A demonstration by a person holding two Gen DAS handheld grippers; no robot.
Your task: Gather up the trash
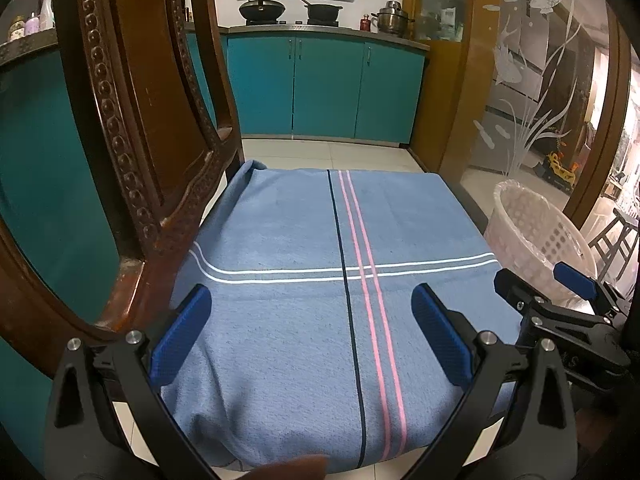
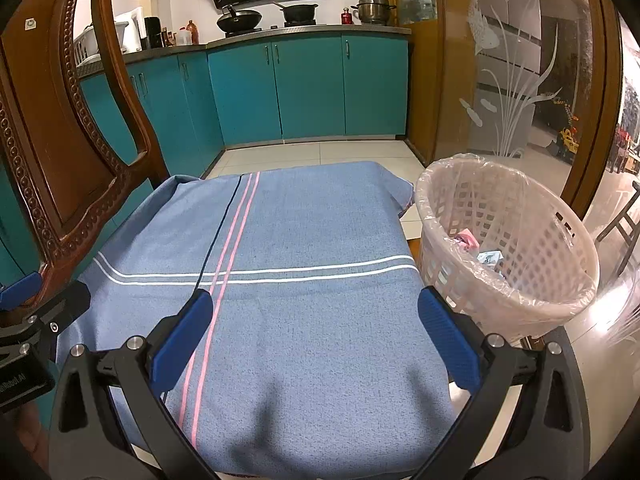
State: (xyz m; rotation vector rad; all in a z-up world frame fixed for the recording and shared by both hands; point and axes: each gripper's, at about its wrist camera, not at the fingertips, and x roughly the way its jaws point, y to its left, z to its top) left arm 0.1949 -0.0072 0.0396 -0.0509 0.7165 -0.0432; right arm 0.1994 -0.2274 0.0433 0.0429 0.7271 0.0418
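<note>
Nearest the lens in each wrist view are the black arms and blue textured pads of the two-finger tools. The left gripper (image 1: pixel 311 330) stands wide apart with nothing between its pads, hovering over the blue woven cloth with pink, navy and white stripes (image 1: pixel 304 240) that covers the seat of the carved dark wooden chair (image 1: pixel 132 152). The right gripper (image 2: pixel 314 338) is spread just as wide and also holds nothing.

No loose trash shows on the cloth in either view. What can be seen lies already inside the pale pink lattice plastic wastebasket lined with a clear bag (image 2: pixel 560 304): a pink scrap (image 2: pixel 467 238) and a light blue-white crumpled wrapper (image 2: pixel 490 258), side by side near the bottom.

The basket stands on the tiled floor just beside the chair's right edge, so it lies ahead and to the right of the right tool's fingers, and that hand is clearly the nearer one; the left would have to cross the whole seat. Judging from the bare cloth, the collecting looks finished or nearly so.
</note>
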